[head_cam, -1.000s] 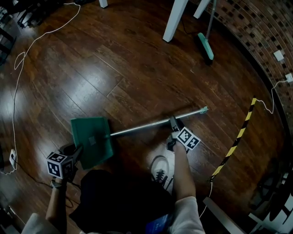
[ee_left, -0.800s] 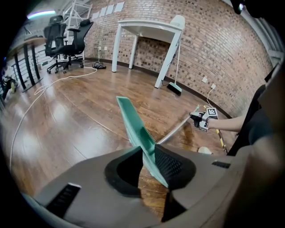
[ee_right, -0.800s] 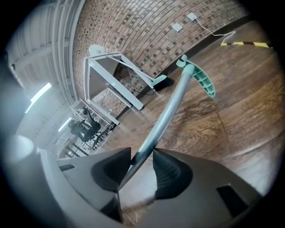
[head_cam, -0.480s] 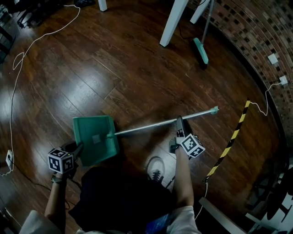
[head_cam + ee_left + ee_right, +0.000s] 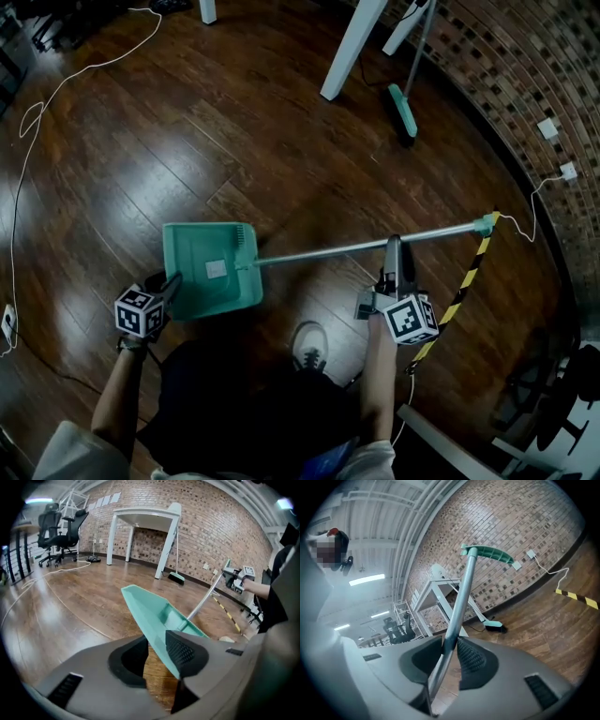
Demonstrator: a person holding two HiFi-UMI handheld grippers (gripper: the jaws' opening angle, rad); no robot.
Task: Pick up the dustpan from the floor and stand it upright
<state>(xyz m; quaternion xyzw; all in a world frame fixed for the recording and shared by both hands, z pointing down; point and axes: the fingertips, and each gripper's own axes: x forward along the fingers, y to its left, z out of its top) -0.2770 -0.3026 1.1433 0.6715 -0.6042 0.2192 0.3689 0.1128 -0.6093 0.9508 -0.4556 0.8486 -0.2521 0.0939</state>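
- The dustpan [image 5: 211, 270] is a thin green plastic pan on a long metal handle [image 5: 337, 249]. I judge it light and stiff, but so long that the free end will swing if it is held at one point only
- The round, smooth handle may slip or turn between the pads. A hold near the middle of the handle, helped by a second hold on the pan's rim, looks the most sure
- The dustpan lies across the wooden floor [image 5: 187, 141], just in front of the person's shoe [image 5: 307, 345]. The pan is at the left and the green tip of the handle reaches the striped tape [image 5: 462, 278] at the right
- The right gripper [image 5: 394, 248] is closed on the handle, beyond its middle toward the tip. Its jaws have just been closing, and in the right gripper view the handle runs between the pads and rises steeply
- The left gripper [image 5: 172, 281] is at the pan's left rim. Its jaws have just been opening and stand half apart. The rim is between them and lies against one pad, with floor showing on the other side, so it is not clamped
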